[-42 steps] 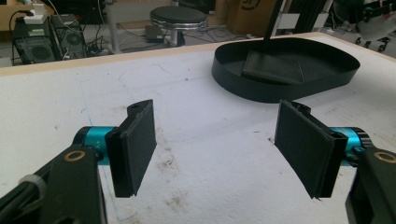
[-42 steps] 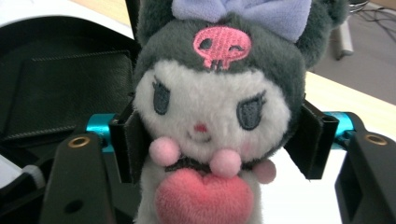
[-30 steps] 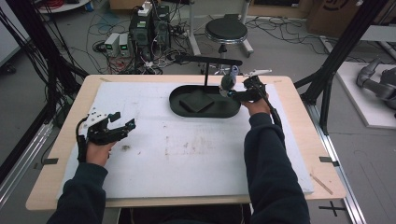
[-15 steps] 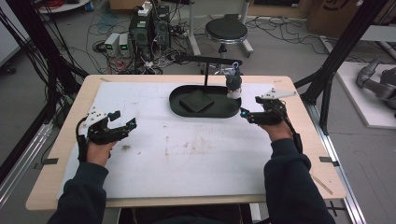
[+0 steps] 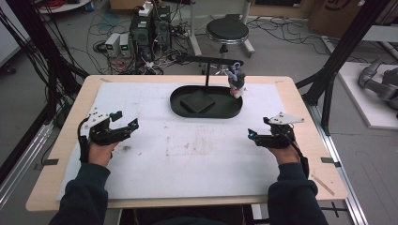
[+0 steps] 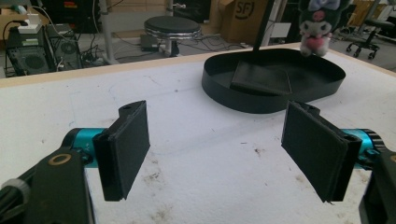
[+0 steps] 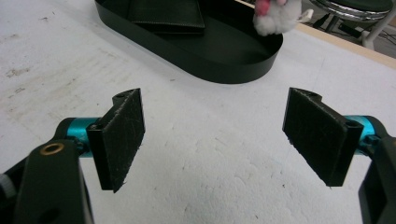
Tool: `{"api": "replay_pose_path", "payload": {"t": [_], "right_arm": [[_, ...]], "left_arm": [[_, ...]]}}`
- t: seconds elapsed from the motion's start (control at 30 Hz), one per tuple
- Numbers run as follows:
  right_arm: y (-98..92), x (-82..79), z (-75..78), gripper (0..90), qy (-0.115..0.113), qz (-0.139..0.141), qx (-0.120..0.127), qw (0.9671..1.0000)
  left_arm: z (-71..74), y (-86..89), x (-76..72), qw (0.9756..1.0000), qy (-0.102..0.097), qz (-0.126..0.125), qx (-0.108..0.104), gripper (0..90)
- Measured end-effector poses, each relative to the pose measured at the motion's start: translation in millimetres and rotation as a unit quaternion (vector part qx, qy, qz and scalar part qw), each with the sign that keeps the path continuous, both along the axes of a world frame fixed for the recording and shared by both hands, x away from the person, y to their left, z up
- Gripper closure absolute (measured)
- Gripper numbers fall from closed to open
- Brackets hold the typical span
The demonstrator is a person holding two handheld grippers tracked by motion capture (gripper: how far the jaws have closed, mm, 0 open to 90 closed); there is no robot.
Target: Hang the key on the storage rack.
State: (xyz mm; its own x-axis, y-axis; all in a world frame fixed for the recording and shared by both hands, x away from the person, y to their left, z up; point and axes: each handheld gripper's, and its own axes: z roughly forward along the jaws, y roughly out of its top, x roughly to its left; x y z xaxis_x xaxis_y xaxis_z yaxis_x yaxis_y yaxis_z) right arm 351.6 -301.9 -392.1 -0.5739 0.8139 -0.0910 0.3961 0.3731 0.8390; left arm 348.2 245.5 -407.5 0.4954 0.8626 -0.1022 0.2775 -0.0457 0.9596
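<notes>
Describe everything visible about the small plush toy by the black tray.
The plush toy is a small soft figure with a black head, a lilac bow or ears on top, a white face and body, and something pink at its chest. It hangs upright from the end of a black stand arm, over the right end of the black oval tray. Whether its base touches the tray cannot be told. Nothing grips it; both grippers lie far off, open.

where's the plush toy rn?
High view: the plush toy hangs from the stand's arm over the black tray's right end, far side of the table.
</notes>
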Motion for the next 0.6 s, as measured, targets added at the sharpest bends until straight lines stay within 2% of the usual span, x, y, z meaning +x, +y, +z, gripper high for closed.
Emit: {"api": "replay_pose_path", "payload": {"t": [0.17,0.6], "right_arm": [[-1.7,-2.7,-4.3,21.4,0.003,-0.004,-0.004,1.0],[-6.5,-5.4,-3.7,21.4,-0.002,-0.012,-0.007,0.9999]], "left_arm": [[0.6,-2.2,-1.2,1.0,-0.001,-0.003,0.004,23.3],[0.6,-6.6,-2.3,0.9999,-0.002,-0.011,0.008,23.3]]}}
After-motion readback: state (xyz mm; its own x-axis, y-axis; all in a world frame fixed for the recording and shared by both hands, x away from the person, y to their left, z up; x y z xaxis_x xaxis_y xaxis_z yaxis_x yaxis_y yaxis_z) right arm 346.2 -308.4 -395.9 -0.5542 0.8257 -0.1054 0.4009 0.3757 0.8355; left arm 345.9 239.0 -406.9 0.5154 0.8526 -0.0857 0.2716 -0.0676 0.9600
